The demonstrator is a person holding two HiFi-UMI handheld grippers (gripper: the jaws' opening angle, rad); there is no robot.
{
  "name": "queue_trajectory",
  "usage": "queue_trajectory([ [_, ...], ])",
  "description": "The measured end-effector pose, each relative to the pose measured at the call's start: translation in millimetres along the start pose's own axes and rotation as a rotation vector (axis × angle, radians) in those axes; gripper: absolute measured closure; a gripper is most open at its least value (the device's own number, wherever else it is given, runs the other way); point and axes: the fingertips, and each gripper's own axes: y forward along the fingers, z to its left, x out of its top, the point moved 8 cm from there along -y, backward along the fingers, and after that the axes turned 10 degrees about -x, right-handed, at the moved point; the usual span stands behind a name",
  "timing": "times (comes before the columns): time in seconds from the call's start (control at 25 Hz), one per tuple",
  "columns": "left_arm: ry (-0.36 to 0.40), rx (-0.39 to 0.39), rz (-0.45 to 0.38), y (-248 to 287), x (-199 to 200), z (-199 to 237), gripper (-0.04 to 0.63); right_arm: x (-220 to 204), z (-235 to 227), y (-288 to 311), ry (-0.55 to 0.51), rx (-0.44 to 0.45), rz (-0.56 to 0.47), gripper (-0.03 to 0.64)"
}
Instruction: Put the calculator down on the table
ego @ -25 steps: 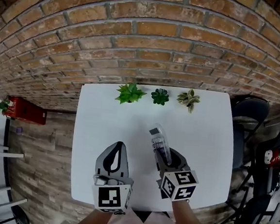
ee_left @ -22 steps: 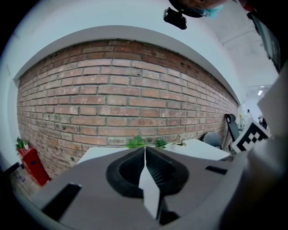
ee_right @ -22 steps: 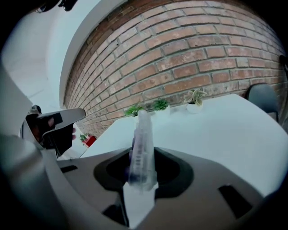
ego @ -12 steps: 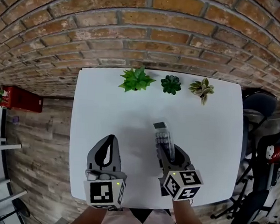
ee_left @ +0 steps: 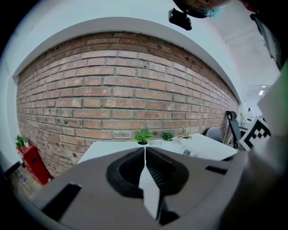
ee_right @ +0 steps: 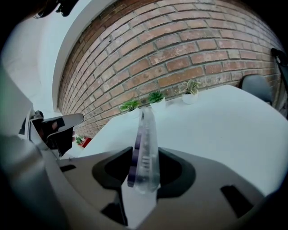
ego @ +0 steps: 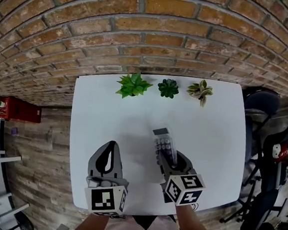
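Observation:
A slim clear calculator (ego: pixel 162 143) with purple keys stands on its long edge between the jaws of my right gripper (ego: pixel 170 163), its far end low over the white table (ego: pixel 104 108). In the right gripper view the calculator (ee_right: pixel 144 143) fills the gap of the right gripper (ee_right: pixel 143 158). The jaws are opening, and the pads still seem to touch it. My left gripper (ego: pixel 110 146) hovers over the table to the left, shut and empty. Its tips meet in the left gripper view (ee_left: pixel 145 155).
Three small potted plants (ego: pixel 133 85) (ego: pixel 168 87) (ego: pixel 200 90) line the table's far edge under a brick wall. A dark chair (ego: pixel 261 105) stands off the right side. A red box (ego: pixel 15 110) sits on the wooden floor at the left.
Both grippers have sunk toward the table, and the calculator has come down with the right one. The left gripper stays shut.

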Motion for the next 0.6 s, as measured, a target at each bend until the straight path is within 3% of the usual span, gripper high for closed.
queue_trajectory([
  [0.6, 0.013, -0.040, -0.001, 3.9, 4.2, -18.9, 0.580, -15.6, -13.2, -3.1, -0.008, -0.013, 0.083, 0.343],
])
